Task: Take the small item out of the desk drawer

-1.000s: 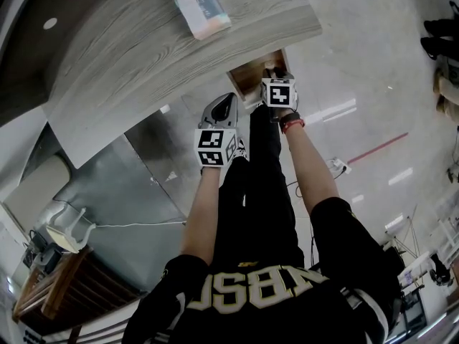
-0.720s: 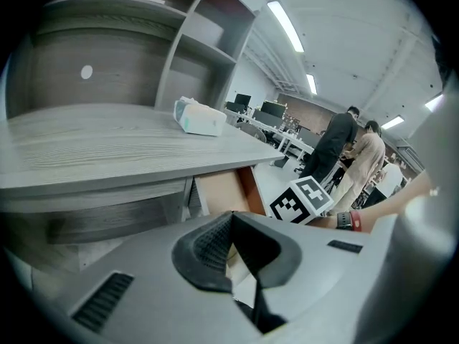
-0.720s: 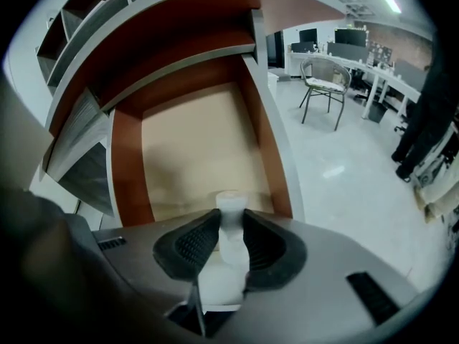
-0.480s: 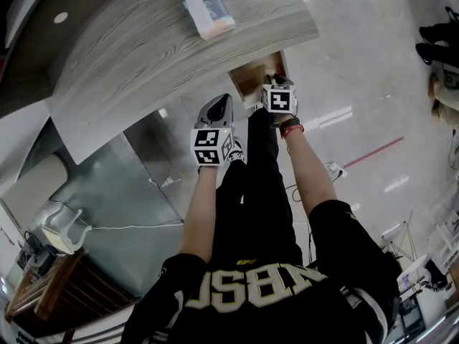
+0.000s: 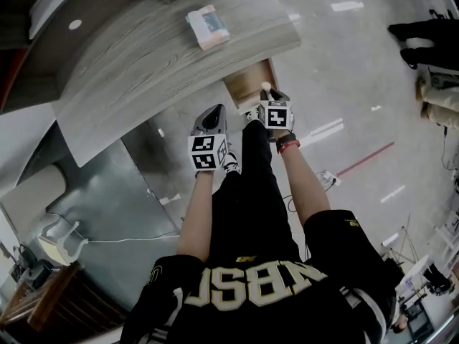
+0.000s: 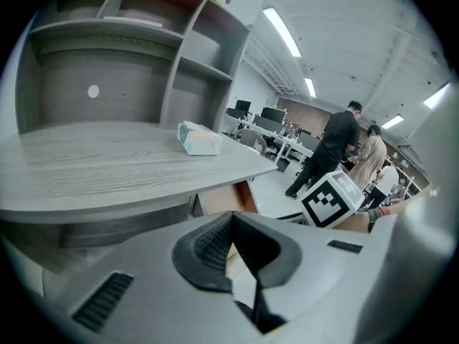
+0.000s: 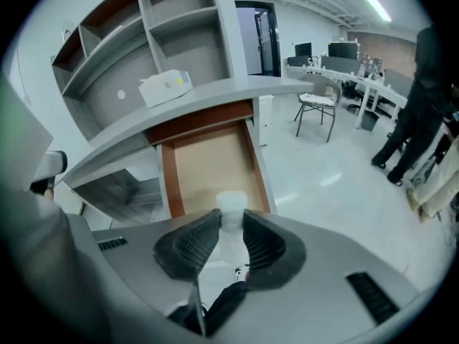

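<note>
Seemingly one white bottle (image 7: 231,203) in right gripper (image 7: 230,222); one open drawer (image 7: 211,165).

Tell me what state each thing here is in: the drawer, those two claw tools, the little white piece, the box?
Desk drawer: pulled open, the visible part of its floor bare.
Small white item: clamped between jaws, lifted near the drawer's front edge.
Right gripper: shut on the item.
Left gripper: jaws together, nothing between them.
Box: lying flat on the desktop.
</note>
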